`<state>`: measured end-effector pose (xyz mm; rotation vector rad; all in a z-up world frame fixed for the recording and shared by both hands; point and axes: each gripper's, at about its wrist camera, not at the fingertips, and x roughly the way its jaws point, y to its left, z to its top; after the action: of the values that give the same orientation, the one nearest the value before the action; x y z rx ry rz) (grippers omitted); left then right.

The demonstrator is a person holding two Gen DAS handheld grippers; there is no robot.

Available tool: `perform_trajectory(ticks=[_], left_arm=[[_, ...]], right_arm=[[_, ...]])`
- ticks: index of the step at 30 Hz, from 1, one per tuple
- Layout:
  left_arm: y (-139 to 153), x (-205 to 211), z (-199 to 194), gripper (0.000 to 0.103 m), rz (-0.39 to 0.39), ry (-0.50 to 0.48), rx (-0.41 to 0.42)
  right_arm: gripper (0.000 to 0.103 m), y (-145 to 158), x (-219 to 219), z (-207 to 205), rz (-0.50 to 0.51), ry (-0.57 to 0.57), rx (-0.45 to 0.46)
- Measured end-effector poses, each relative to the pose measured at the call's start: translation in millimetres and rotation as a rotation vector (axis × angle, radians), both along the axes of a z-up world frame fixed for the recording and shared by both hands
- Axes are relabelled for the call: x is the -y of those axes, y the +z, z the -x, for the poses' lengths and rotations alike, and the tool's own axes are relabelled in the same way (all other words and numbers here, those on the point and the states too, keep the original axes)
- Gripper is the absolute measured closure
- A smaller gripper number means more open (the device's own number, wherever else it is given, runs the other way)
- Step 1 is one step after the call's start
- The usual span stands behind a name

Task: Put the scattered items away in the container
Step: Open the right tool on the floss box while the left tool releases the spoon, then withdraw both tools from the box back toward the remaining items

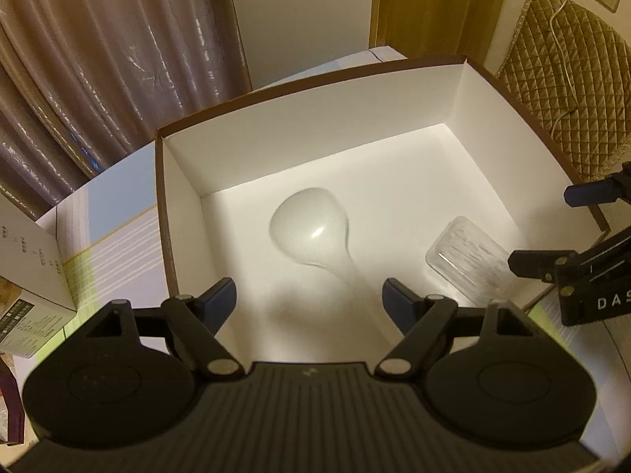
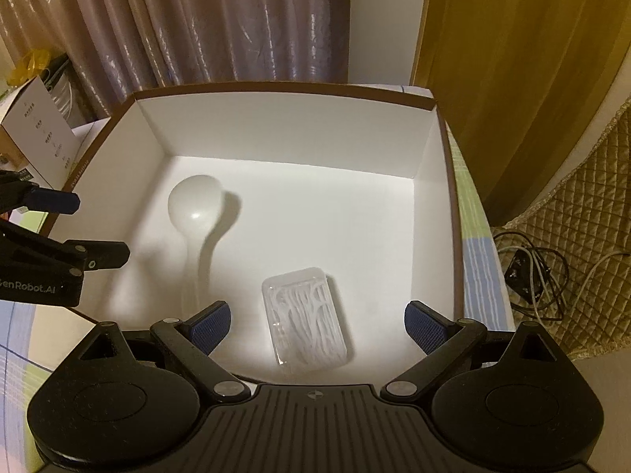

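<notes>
Both tongs, left tongs (image 1: 309,301) and right tongs (image 2: 317,325), are held open and empty over the box (image 2: 284,94); inside lie a light, slippery ladle (image 2: 195,203), best taken by its stem, and a stiff floss-pick case (image 2: 305,317), best taken across its short sides

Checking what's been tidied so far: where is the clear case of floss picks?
The clear case of floss picks lies on the floor of the box, near its front wall, right of the white ladle.

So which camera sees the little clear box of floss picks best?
The right wrist view: the clear box of floss picks lies whole between its open fingers, with the picks visible. The left wrist view shows it off to the side and blurrier.
</notes>
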<state>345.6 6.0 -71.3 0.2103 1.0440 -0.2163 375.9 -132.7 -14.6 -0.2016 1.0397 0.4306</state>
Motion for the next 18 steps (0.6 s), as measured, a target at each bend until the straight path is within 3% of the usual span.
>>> perform_trajectory(ticks=[8, 18], left_arm=[[21.0, -3.7, 24.0, 0.024, 0.022, 0.007, 0.038], [37.6, -21.7, 90.6, 0.024, 0.03, -0.013, 0.095]], right_arm=[[0.003, 21.3, 15.9, 15.3, -0.039, -0.008, 0.042], [0.003, 48.3, 52.9, 55.1, -0.104, 0.012, 0.136]])
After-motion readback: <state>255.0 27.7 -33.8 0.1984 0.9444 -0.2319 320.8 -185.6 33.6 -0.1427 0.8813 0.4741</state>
